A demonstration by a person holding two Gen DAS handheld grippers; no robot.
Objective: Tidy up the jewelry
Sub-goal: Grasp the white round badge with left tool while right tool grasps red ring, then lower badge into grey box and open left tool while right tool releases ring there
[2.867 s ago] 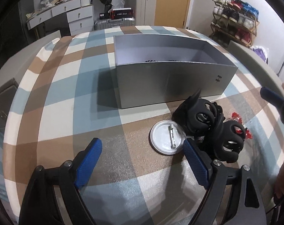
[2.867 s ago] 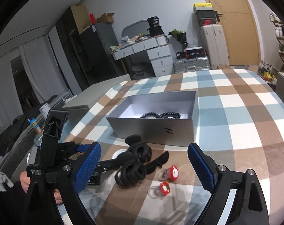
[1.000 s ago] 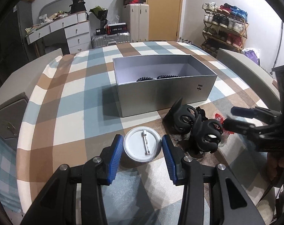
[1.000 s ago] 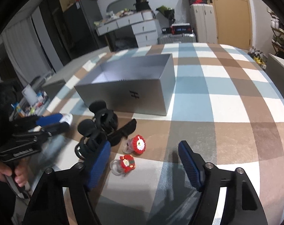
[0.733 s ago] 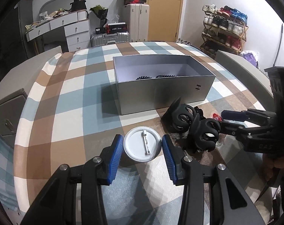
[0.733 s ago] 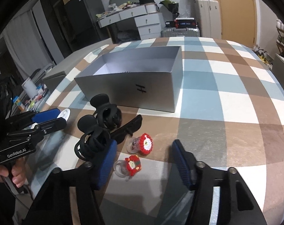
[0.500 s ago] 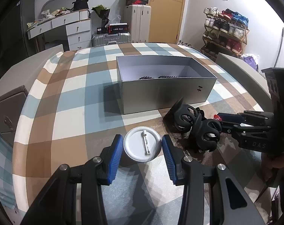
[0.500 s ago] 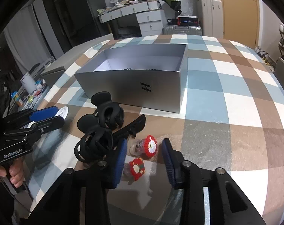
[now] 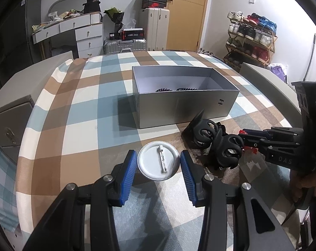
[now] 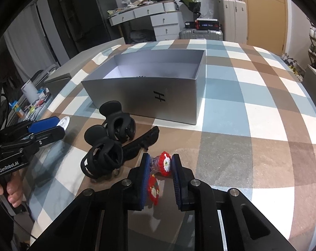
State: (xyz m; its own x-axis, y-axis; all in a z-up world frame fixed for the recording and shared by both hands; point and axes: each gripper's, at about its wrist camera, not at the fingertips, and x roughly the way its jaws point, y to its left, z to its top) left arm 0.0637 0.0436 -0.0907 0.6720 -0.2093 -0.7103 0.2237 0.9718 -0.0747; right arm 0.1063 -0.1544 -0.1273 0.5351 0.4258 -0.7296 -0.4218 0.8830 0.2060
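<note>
Red bead ring (image 10: 163,164) lies on its side on the near surface (image 10: 262,146), axis left-right, face toward the right pad; the right gripper (image 10: 159,163) is closing on it. We judge it could squirt out or drag its twin (image 10: 153,190). The left gripper (image 9: 158,162) is clamped on the white badge (image 9: 158,160), pin running near-far.

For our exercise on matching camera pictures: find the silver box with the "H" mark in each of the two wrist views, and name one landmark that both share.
Left wrist view: the silver box sits centre, slightly above the middle, its mark near the right end of the front wall.
Right wrist view: the silver box lies centre-left, in the upper half, with the mark mid-wall.
Shared landmark: the black hair claws just in front of the box.
</note>
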